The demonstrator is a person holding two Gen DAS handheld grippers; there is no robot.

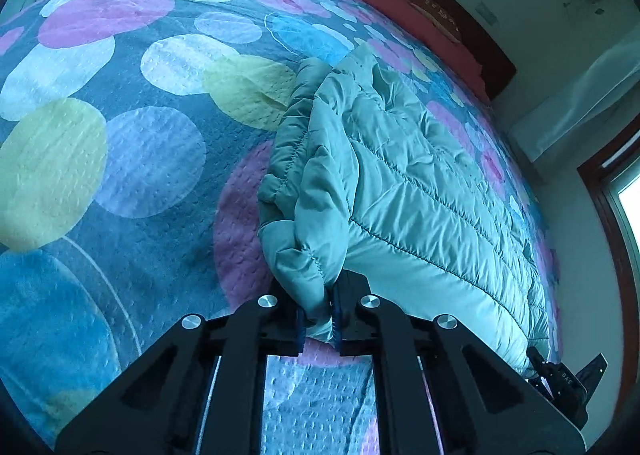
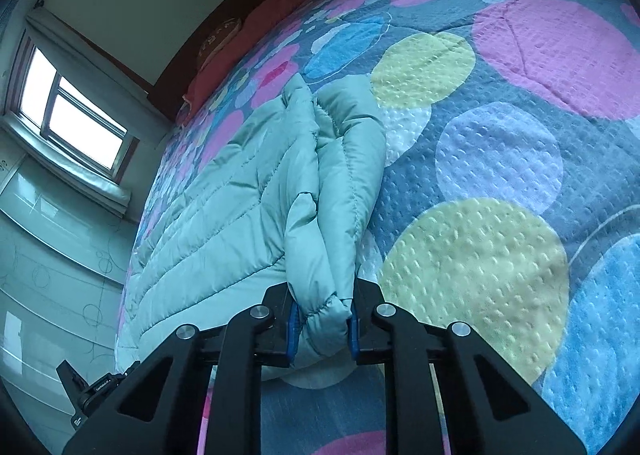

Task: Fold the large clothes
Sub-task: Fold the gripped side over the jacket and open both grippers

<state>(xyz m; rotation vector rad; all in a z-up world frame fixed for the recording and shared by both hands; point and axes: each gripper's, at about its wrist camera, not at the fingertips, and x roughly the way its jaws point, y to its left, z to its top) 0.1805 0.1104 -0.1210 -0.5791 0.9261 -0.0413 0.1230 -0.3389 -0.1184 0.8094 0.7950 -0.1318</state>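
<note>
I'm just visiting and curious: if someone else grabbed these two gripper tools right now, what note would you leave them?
Left gripper: shut on a bunched end of the green puffer jacket.
Right gripper: shut on the jacket's other near bunch.
The jacket lies on the spotted bedspread, its sides already folded inward.
Left to do: probably carry the held end over toward the far end, then flatten.

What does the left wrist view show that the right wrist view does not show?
Only the left wrist view shows the left gripper shut on a bunched edge of the green quilted jacket. Only the right wrist view shows the window and the right gripper shut on another bunched edge. Both show the jacket lying on the bedspread with coloured circles, and a red pillow by the dark headboard.
</note>
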